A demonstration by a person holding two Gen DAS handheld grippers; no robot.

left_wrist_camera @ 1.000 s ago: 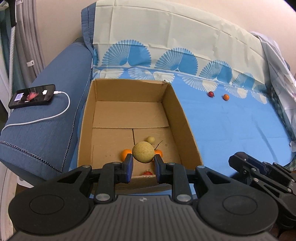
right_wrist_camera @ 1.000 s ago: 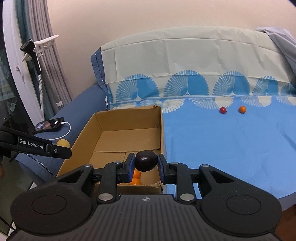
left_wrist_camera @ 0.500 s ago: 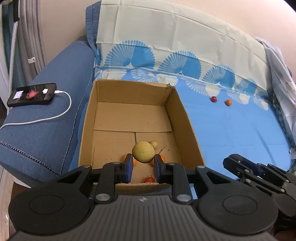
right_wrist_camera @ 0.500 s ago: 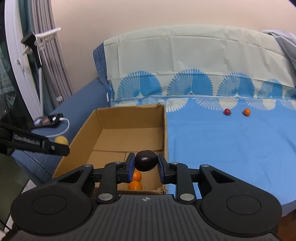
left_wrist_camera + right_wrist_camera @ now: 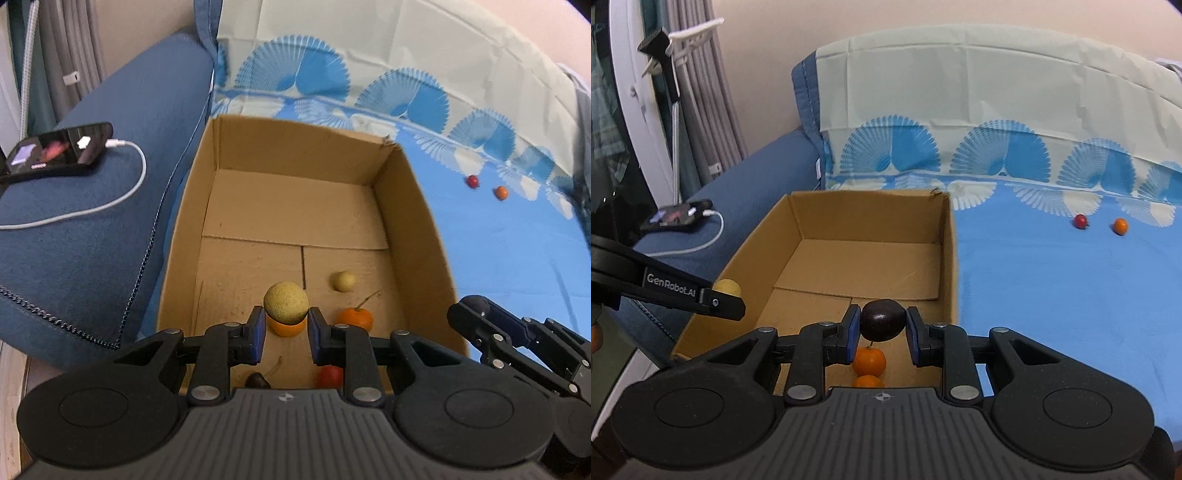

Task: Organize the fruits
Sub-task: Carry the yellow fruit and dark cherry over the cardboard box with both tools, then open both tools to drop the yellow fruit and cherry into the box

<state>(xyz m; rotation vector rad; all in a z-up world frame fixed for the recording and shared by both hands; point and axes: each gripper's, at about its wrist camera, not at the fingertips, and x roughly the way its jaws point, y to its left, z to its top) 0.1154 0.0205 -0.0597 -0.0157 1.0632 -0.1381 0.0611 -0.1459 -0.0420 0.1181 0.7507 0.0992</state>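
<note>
Both grippers have come closer over the box (image 5: 413, 229): left gripper (image 5: 284, 332) clamped on a yellow fruit (image 5: 286, 303), right gripper (image 5: 882, 330) clamped on a dark plum (image 5: 882, 319). Both tilt downward above the oranges (image 5: 354, 318) inside, so release looks near. Two fruits (image 5: 1080, 220) remain on the bed (image 5: 1052, 288).

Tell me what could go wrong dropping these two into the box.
The yellow fruit in the left gripper hangs right above an orange; released there, it may bounce. The right gripper holds its dark fruit near the cardboard box's right wall, so it might clip the rim.
</note>
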